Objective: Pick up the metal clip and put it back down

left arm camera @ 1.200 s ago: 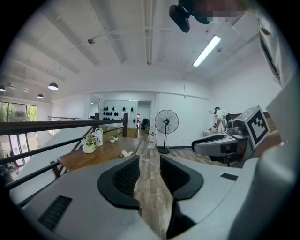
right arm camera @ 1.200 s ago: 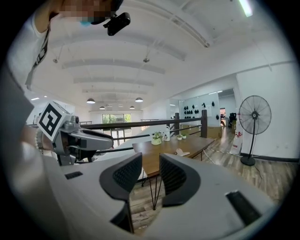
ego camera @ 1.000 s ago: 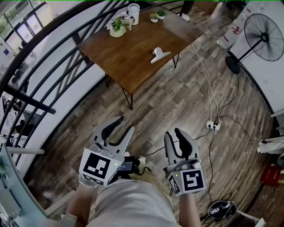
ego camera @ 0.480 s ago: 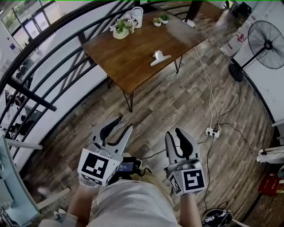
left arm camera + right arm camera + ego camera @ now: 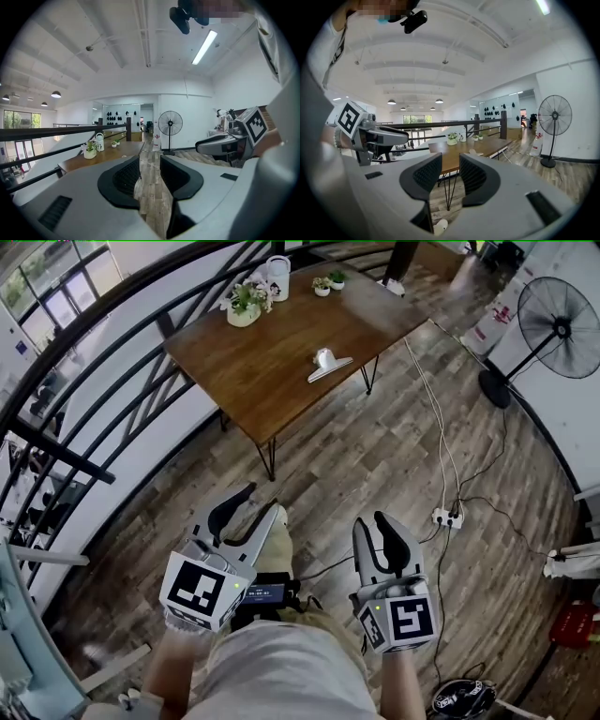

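Observation:
The metal clip (image 5: 328, 364) lies on the brown wooden table (image 5: 272, 362), well ahead of both grippers; in the right gripper view the clip (image 5: 474, 152) is a small pale shape on the tabletop. My left gripper (image 5: 261, 502) hangs over the wood floor, open, with nothing between its jaws. Beside it my right gripper (image 5: 373, 521) is also open and empty. Both are held low in front of the person's body, far short of the table. The left gripper view shows the floor through the gap of the left gripper (image 5: 150, 161).
Potted plants (image 5: 246, 301) and a white jug (image 5: 277, 271) stand at the table's far end. A black railing (image 5: 112, 381) runs along the left. A standing fan (image 5: 561, 320) is at the right, with cables and a power strip (image 5: 448, 515) on the floor.
The person's leg and shoe have come forward under the left gripper, and the table has shifted slightly in view. Both grippers keep the same opening and pose.

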A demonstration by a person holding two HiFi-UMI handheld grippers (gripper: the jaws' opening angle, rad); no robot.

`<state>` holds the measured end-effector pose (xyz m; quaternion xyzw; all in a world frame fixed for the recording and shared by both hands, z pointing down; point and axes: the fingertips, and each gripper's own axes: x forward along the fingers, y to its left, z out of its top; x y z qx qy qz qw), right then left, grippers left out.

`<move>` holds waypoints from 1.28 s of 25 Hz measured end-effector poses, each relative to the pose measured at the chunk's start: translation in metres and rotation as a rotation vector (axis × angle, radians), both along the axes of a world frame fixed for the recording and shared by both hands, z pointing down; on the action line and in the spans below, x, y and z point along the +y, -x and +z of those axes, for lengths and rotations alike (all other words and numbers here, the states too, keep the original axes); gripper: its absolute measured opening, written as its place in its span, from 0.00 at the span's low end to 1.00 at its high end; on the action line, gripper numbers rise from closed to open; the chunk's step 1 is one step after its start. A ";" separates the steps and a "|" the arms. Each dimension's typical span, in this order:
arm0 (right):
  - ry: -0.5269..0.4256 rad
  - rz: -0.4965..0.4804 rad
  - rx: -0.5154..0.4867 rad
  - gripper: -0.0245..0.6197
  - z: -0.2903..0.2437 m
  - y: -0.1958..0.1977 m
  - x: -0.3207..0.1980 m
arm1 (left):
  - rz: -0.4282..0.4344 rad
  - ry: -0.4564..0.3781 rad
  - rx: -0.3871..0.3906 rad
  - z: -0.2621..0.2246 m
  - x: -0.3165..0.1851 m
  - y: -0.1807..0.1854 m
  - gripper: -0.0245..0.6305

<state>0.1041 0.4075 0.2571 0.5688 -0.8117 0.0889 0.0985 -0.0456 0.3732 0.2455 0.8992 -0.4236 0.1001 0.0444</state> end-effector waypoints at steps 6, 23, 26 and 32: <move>0.007 0.027 0.014 0.23 0.005 -0.008 -0.032 | 0.031 0.006 0.000 0.007 -0.039 -0.008 0.25; 0.053 0.077 0.032 0.23 0.012 -0.013 -0.186 | 0.118 0.045 -0.004 0.022 -0.199 -0.027 0.25; 0.062 0.080 0.033 0.23 0.014 -0.014 -0.213 | 0.131 0.048 -0.012 0.023 -0.228 -0.032 0.25; 0.077 0.084 0.039 0.23 0.018 -0.013 -0.263 | 0.145 0.066 -0.015 0.025 -0.276 -0.033 0.25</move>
